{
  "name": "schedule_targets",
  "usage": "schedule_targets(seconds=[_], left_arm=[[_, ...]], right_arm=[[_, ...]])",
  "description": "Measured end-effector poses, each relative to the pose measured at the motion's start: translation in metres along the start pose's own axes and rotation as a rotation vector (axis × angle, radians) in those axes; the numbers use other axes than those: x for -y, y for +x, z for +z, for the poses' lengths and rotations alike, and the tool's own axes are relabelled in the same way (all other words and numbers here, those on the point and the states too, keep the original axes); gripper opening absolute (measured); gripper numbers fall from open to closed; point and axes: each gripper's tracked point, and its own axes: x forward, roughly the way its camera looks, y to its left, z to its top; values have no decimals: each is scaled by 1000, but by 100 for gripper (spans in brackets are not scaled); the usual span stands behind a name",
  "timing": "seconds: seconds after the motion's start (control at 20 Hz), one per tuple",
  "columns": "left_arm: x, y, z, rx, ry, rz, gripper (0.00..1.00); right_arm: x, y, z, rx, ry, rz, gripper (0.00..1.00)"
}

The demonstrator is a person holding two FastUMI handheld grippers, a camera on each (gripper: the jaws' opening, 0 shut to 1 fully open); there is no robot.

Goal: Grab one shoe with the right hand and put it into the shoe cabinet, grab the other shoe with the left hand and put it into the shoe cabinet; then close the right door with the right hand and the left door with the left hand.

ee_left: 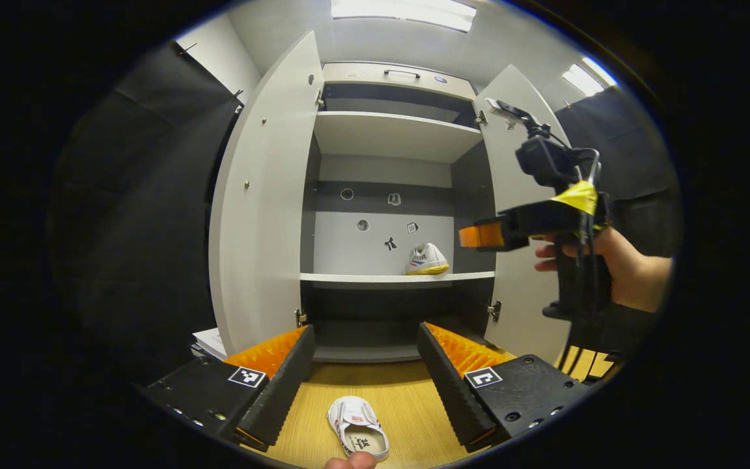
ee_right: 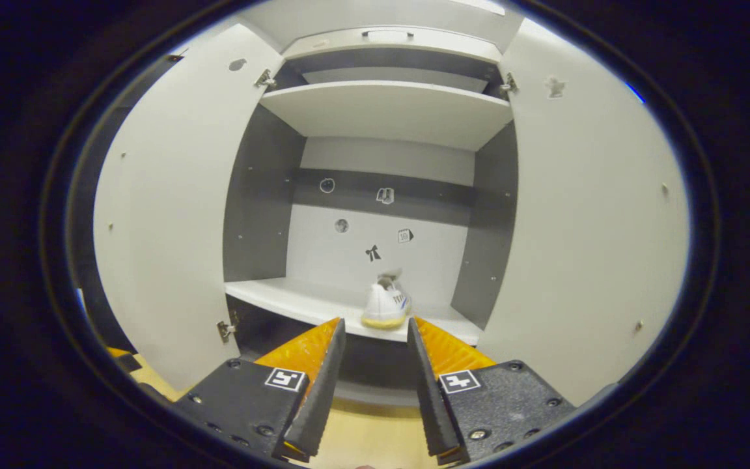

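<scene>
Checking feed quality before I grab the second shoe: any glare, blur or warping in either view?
Left gripper view: ceiling lights blow out up top, shoe on the floor sharp. Right gripper view: shoe on the shelf slightly soft, cabinet doors bowed by the fisheye.

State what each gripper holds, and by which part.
Nothing is held. The left gripper is open above the shoe on the floor; the right gripper is open before the shoe on the shelf.

A: Was the way into the shoe cabinet [ee_left: 388, 195] free?

B: Both doors stood wide, the left door [ee_left: 264, 208] and the right door [ee_left: 518, 260]. The middle shelf [ee_left: 362, 279] lay bare left of one shoe [ee_left: 427, 259]. The right gripper [ee_left: 479, 236] hung before the right door.
</scene>
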Motion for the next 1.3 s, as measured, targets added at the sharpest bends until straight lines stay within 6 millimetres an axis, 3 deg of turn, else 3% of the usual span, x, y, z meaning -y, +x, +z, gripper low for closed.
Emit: schedule_targets(seconds=[0.2, 0.5, 0.65, 0.75, 0.85, 0.95, 1.3], left_arm=[[0, 0, -2, -6, 7, -9, 95], [-1, 0, -4, -22, -11, 20, 95], [-4, -6, -14, -74, -8, 31, 95], [-5, -8, -29, -116, -9, 29, 95], [-8, -7, -42, -146, -12, 36, 95], [-17, -4, -61, -202, -13, 48, 95], [-32, -5, -174, -546, -112, 28, 96]], right_arm=[[8, -54, -31, 66, 47, -48, 65], [9, -115, -92, 43, 104, -98, 63], [6, -130, -117, 27, 113, -97, 66], [9, -135, -123, 24, 93, -96, 68], [12, -139, -119, 36, 101, -101, 77], [16, -141, -115, 49, 116, -106, 80], [23, -147, -119, 54, 111, -108, 82]])
